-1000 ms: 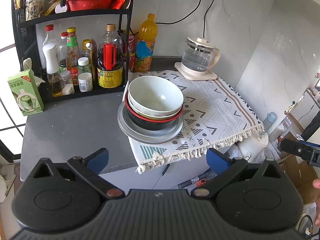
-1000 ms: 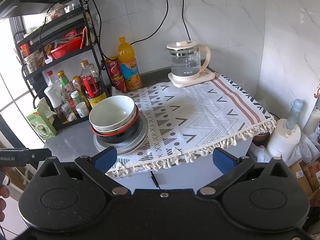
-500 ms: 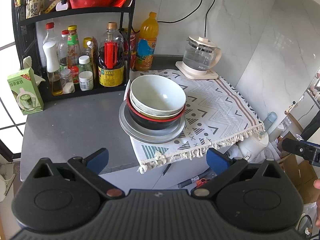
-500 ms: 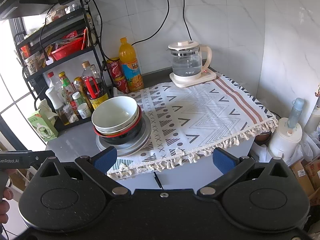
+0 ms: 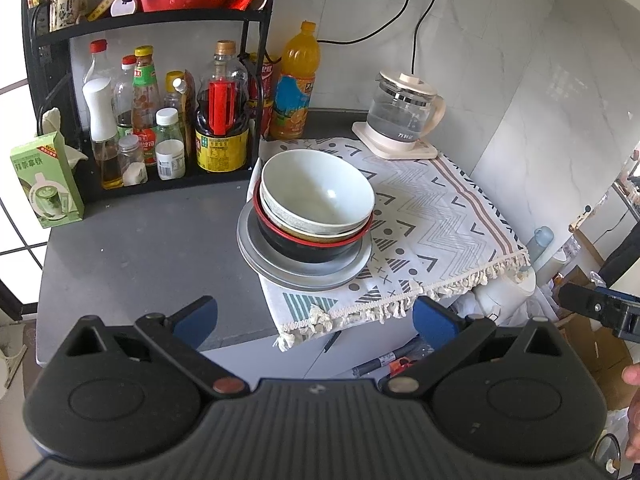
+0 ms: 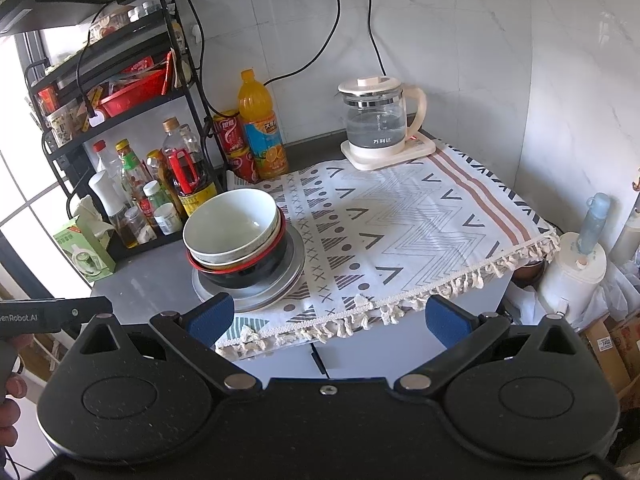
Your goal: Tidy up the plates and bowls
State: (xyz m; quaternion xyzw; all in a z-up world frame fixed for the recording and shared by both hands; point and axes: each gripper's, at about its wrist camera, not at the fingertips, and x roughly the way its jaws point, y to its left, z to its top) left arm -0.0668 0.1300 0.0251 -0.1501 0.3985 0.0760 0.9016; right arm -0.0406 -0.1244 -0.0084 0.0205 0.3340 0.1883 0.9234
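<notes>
A stack stands at the left edge of the patterned cloth (image 5: 432,216) (image 6: 400,216): a pale bowl (image 5: 316,190) (image 6: 230,226) on top, nested in a second light bowl, then a black bowl with a red rim (image 5: 312,246) (image 6: 248,268), all on a grey plate (image 5: 264,264) (image 6: 280,284). My left gripper (image 5: 314,320) hangs open in front of the counter edge, short of the stack, with nothing between its blue pads. The right gripper (image 6: 328,316) is open too, held back from the counter and right of the stack.
A black rack (image 5: 152,24) (image 6: 120,116) with sauce bottles stands behind the stack. An orange drink bottle (image 5: 296,84) (image 6: 260,124), red cans (image 6: 236,148), a glass kettle (image 5: 404,116) (image 6: 380,120) and a green tissue box (image 5: 44,180) (image 6: 84,252) sit around it. Boxes and containers fill the floor at right.
Both grippers have drifted slightly closer to the counter; the stack sits a little larger in both views. Nothing was grasped or moved.
</notes>
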